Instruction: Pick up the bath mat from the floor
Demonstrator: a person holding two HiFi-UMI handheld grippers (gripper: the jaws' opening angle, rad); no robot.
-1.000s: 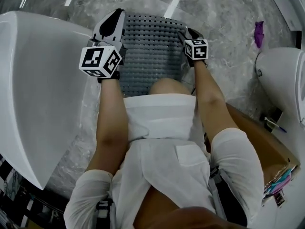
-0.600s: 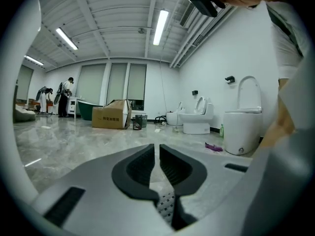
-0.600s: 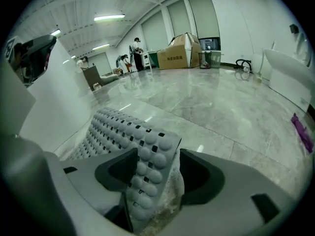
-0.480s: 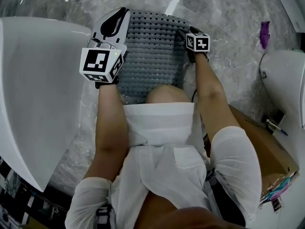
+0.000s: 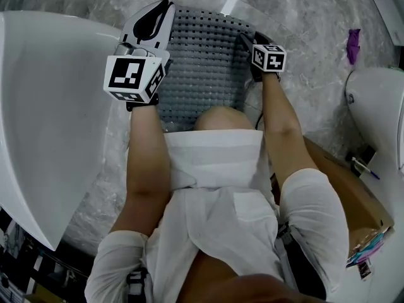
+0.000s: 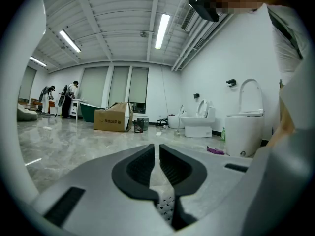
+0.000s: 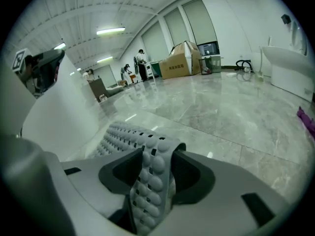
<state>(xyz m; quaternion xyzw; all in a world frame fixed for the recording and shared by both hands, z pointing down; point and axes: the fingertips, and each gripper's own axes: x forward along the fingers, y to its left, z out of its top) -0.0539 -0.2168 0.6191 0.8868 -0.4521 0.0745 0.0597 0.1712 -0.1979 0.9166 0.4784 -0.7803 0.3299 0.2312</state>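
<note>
Right tongs point(image 7: 156, 155) closing on bath mat point(image 7: 120, 135)

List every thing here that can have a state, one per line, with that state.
bath mat, mostly on the floor, right edge pinched up
right gripper, jaws just closed further, shut on the bath mat's edge
left gripper, jaws nearly together, empty
toilet lid, raised
cardboard box, top flaps open

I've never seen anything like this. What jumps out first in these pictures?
A crouching person holds a gripper in each hand over a grey mat on the marble floor, between a white tub at left and a toilet at right. The right gripper has just been closing its jaws on the mat's bumpy edge, which stands between them.
</note>
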